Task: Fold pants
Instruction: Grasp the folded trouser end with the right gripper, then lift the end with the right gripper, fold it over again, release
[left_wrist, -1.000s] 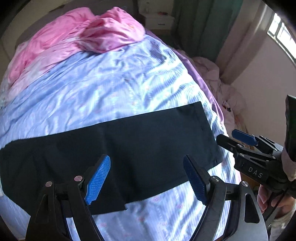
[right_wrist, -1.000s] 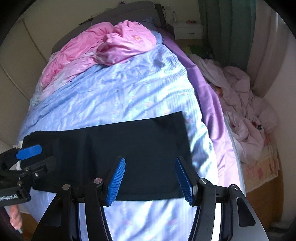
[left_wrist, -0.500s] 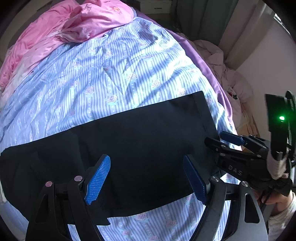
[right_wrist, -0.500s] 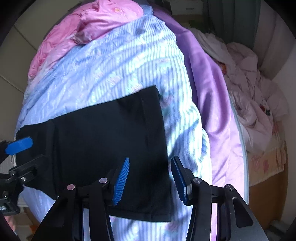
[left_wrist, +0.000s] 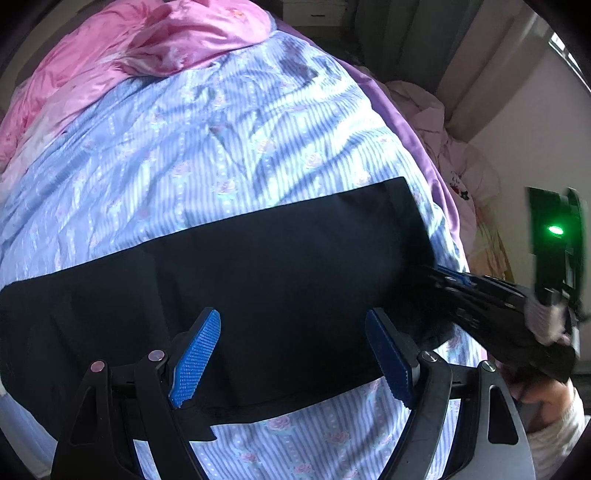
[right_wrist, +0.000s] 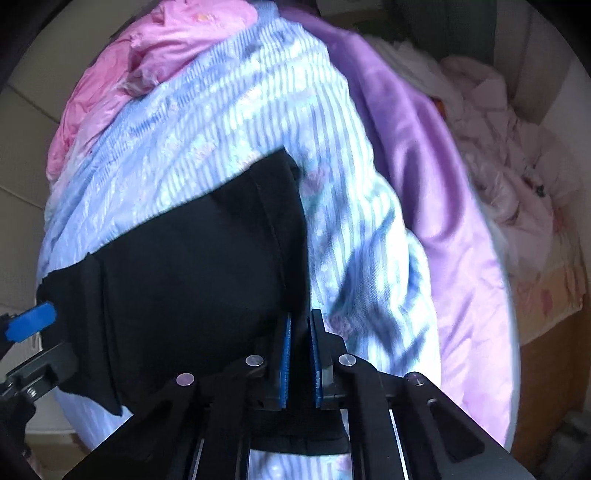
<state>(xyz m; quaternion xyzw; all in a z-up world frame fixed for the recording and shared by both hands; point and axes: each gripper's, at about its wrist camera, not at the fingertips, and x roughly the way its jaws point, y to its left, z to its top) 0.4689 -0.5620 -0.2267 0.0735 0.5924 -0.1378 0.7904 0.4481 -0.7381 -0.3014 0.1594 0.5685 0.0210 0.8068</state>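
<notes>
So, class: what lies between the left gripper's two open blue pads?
Black pants on the striped sheet span the left gripper's gap, untouched; the left wrist view shows it.

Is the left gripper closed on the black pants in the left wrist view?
No. The left gripper has its blue pads wide apart above the black pants, pressing on nothing.

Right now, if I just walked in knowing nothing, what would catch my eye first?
A long pair of black pants lies flat across a blue striped sheet on the bed. The right hand-held gripper has just been closing and now pinches the pants' right end, while the left hand-held gripper hovers open above the middle. A crumpled pink quilt sits at the far end.
</notes>
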